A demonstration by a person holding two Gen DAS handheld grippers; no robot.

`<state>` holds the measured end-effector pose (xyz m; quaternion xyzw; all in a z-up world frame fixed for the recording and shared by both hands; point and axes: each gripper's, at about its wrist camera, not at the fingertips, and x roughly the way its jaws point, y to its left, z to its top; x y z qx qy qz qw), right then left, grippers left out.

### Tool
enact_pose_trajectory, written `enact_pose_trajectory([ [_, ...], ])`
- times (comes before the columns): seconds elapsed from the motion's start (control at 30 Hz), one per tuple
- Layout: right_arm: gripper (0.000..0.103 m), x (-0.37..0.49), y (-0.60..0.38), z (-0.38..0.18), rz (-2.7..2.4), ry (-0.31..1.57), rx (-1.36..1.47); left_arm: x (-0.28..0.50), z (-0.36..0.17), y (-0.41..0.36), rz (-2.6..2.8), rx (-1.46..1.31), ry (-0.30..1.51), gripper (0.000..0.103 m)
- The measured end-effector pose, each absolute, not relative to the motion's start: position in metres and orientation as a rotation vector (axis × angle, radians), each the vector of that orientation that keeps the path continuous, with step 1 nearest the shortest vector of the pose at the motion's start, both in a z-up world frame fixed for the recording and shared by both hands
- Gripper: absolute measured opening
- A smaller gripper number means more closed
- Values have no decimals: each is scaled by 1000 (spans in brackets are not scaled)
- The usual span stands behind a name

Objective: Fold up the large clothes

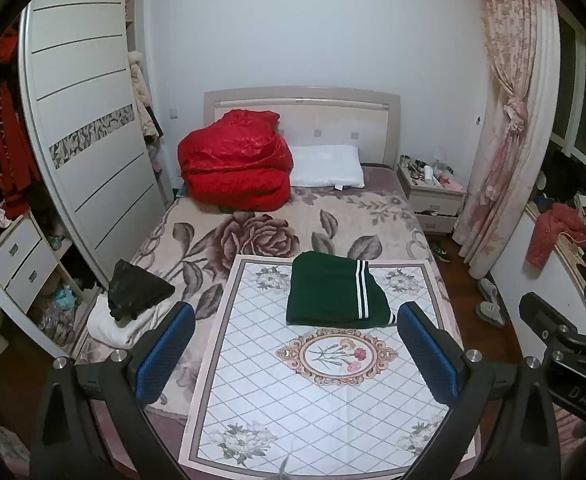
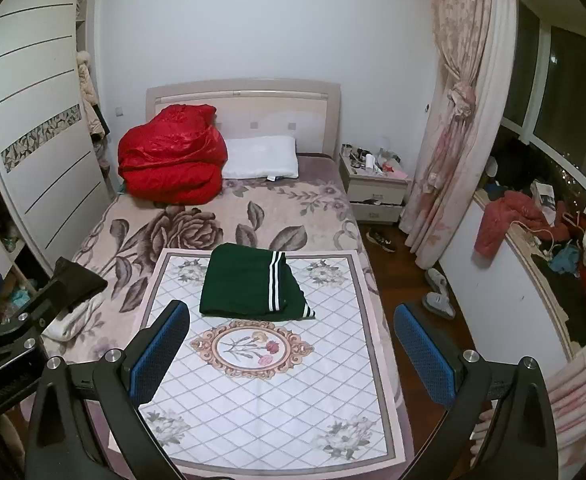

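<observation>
A folded dark green garment [image 1: 335, 290] with white stripes lies at the centre of the frame, on the upper part of a patterned mat [image 1: 325, 396] spread over the bed [image 1: 253, 228]. The left claw [image 1: 295, 354] and right claw [image 2: 293, 354] both hang released at the lower edge, holding nothing.

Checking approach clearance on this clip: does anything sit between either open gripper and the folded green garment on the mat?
Nothing visible does. The folded green garment lies alone on the patterned mat, with only bare mat between it and the left gripper and right gripper. The black garment lies off to the left, clear of both paths.
</observation>
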<state>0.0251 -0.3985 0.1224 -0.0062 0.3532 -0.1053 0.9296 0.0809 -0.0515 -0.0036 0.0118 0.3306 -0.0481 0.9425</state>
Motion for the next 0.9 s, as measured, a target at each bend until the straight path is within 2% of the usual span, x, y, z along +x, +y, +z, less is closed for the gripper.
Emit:
enact_pose_trajectory([
  [0.9,103,18,-399,120,-219,726,-6,77,5,-47,-101,35,661,103],
])
